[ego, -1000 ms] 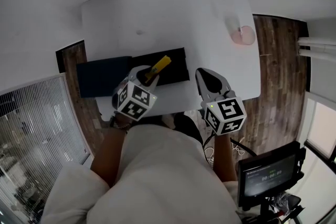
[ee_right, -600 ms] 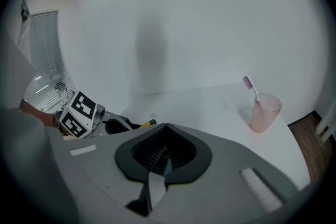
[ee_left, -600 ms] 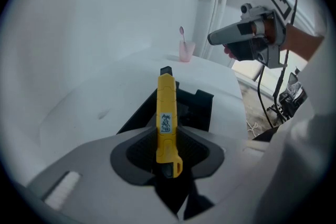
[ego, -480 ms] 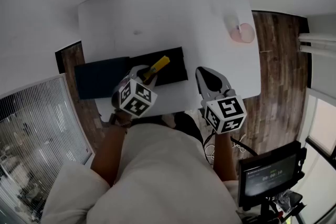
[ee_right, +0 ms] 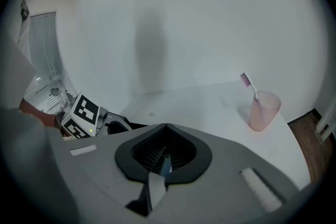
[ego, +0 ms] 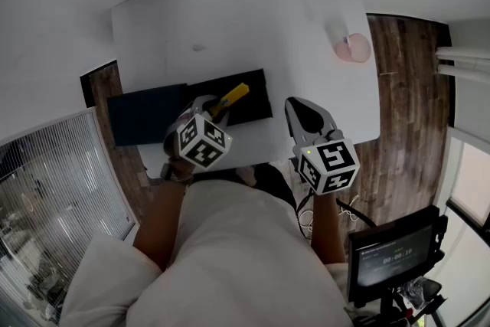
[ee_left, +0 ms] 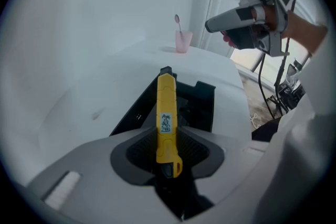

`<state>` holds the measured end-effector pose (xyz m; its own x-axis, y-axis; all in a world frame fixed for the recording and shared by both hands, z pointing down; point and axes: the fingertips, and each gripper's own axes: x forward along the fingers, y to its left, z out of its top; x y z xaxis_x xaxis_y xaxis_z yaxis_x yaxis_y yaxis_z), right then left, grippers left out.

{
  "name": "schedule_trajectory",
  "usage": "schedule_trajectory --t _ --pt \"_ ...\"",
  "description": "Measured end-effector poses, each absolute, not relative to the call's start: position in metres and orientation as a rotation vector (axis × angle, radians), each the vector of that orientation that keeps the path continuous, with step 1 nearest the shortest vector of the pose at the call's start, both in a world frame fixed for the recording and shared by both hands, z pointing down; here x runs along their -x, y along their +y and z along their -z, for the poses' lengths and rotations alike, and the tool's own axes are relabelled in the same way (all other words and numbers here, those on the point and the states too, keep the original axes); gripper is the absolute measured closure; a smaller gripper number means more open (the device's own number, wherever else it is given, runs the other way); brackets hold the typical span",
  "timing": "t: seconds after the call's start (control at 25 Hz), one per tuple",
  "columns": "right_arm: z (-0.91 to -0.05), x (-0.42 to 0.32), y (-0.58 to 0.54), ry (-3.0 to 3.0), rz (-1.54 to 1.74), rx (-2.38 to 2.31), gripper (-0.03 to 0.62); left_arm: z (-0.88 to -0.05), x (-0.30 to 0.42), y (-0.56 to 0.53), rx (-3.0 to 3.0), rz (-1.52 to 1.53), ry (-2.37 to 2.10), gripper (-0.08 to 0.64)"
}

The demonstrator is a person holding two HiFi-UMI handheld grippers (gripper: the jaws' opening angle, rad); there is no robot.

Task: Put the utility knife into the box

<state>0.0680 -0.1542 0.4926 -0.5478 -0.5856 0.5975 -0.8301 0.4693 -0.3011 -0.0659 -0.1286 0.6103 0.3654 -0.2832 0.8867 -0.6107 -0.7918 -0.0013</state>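
A yellow utility knife (ego: 232, 97) is clamped by its near end in the left gripper (ego: 210, 108) and held at a slant. Its far end points over the open black box (ego: 253, 88) on the white worktop (ego: 253, 11); whether it touches the box cannot be told. Just right of the box, the right gripper (ego: 303, 116) hangs with jaws pressed together, nothing between them. Well beyond the box, to its right, stands a pink cup (ego: 354, 48) holding a toothbrush.

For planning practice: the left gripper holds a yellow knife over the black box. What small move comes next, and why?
Probably lower the left gripper a little: its fingers clamp the utility knife, whose tip points into the open box, not yet laid inside.
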Motion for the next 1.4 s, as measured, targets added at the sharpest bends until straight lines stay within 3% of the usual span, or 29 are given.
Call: schedule_trajectory --t 1.4 --pt "-0.497 -0.071 -0.156 -2.296 -0.796 -1.186 0.589 -0.647 0.052 -0.126 -2.195 -1.487 -0.584 0.445"
